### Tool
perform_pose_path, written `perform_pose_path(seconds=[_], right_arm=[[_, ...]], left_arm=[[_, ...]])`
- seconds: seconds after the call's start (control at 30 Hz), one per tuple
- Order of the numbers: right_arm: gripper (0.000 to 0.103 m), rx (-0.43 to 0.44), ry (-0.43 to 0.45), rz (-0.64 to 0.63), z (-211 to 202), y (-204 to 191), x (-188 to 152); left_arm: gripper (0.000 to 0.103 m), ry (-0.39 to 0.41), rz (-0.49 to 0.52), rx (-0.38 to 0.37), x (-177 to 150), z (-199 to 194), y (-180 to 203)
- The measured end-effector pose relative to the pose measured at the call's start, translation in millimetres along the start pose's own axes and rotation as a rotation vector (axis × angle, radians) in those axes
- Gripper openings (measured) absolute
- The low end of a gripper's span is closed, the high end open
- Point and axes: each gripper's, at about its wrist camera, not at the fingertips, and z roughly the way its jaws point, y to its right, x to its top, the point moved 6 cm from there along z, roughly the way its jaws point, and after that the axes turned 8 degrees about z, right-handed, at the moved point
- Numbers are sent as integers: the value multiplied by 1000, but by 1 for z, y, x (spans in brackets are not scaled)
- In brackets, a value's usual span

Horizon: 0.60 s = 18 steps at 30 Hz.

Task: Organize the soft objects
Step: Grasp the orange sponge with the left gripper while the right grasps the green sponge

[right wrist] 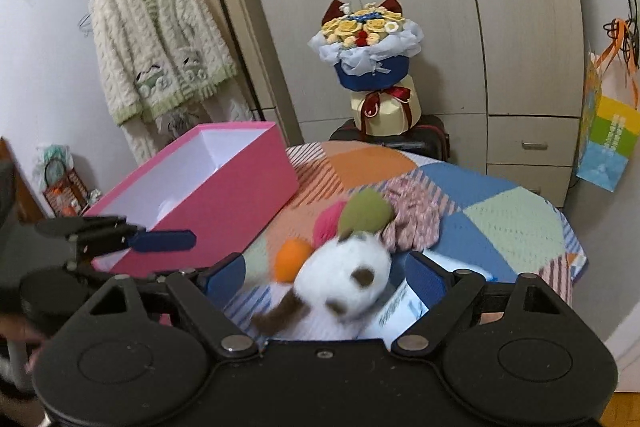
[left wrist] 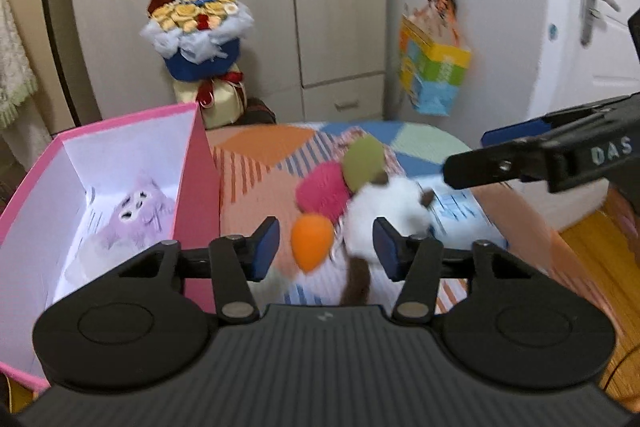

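White plush cat (right wrist: 344, 279) with brown patches lying on patchwork bedspread (right wrist: 512, 223), beside orange (left wrist: 311, 241), pink (left wrist: 322, 195) and green balls (left wrist: 364, 163), near pink box (left wrist: 196, 187); light, squashy, non-slip; best pinched mid-body. Right gripper (right wrist: 324, 279) spread wide around it, untouching; left gripper (left wrist: 326, 247) parted, empty.

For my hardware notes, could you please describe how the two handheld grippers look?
Both are black plastic. The left gripper and the right gripper each have a ribbed body, two round discs, silver pivot pins and linkage arms ending in blue pads. White letters "DAS" mark the right one's side.
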Motion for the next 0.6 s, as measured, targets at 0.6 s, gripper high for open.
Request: perform_pose_path(seconds=[0.6], right_arm=[[63, -48, 1, -20, 89, 22, 24]], left_arm=[[38, -112, -181, 31, -14, 86, -10]])
